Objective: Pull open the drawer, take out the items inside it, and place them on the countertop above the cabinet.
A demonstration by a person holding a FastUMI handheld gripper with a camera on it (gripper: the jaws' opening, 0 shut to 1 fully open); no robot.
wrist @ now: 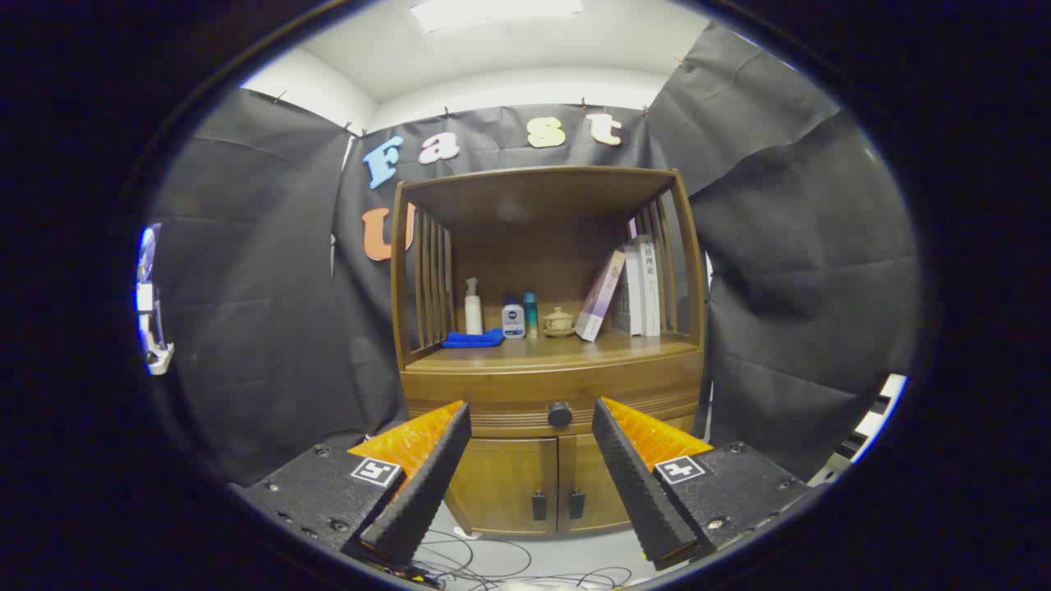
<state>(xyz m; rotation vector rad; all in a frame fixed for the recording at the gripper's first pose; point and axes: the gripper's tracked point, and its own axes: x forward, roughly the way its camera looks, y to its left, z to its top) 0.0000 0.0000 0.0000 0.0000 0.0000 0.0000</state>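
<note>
a: so, where are you in this?

b: right at the start, i judge. the drawer is shut, sitting in the lower middle of the frame, under the countertop and above the two cabinet doors. its round dark knob lies beyond my fingers, framed in the gap between them.

a: and your gripper?

b: my gripper is spread wide, holding nothing. both fingers are well apart from the cabinet; nothing touches yet.

a: what's inside the drawer?

b: cannot tell, the front hides it.

a: next move, then?

b: i'd say it calls for going forward, keeping the knob centred between the fingers, then closing both on it and pulling straight back. the knob is small, so a slight offset could let it slip out.

a: room on top for the items?

b: some. at the left of the countertop lie a blue cloth and a white spray bottle, a small teapot stands mid-frame, and leaning books are at the right. the front strip of the countertop looks bare.
</note>
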